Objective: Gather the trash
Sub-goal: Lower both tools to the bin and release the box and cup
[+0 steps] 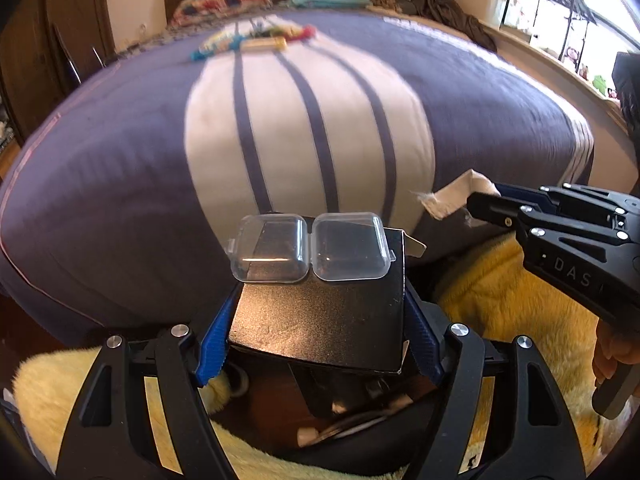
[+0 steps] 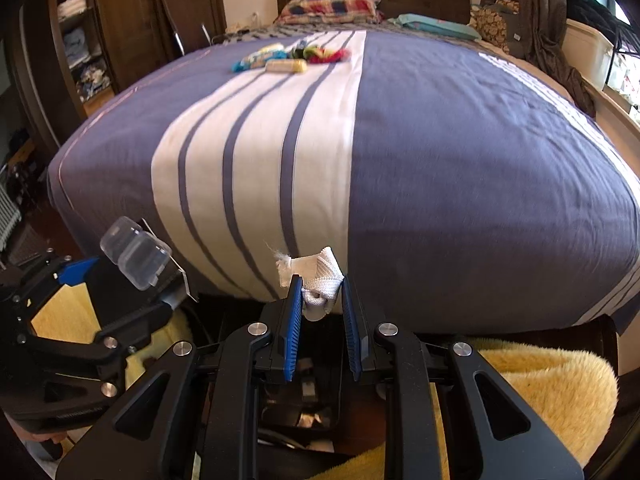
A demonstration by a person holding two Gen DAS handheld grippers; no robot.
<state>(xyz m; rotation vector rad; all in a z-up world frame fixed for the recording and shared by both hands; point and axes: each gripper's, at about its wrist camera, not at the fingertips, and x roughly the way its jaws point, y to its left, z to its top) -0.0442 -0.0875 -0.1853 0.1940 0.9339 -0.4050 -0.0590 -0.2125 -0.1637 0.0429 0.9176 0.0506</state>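
My left gripper (image 1: 320, 304) is shut on a black cardboard box (image 1: 320, 312) with a clear plastic case (image 1: 310, 246) lying on top of it; both show at the left of the right wrist view (image 2: 134, 254). My right gripper (image 2: 320, 300) is shut on a crumpled white cloth strip (image 2: 318, 280), which also shows at the right of the left wrist view (image 1: 456, 196). Both grippers hover over a dark bin (image 2: 304, 412) with trash in it, on the floor at the foot of the bed. Colourful wrappers (image 2: 288, 58) lie far up the bed (image 1: 256, 38).
A bed with a purple and white striped cover (image 2: 460, 160) fills the view ahead. A yellow fluffy rug (image 2: 540, 392) lies under the bin. A wooden wardrobe (image 2: 120, 20) stands at the left, pillows (image 2: 330, 6) at the headboard, and a window ledge (image 1: 560, 60) at the right.
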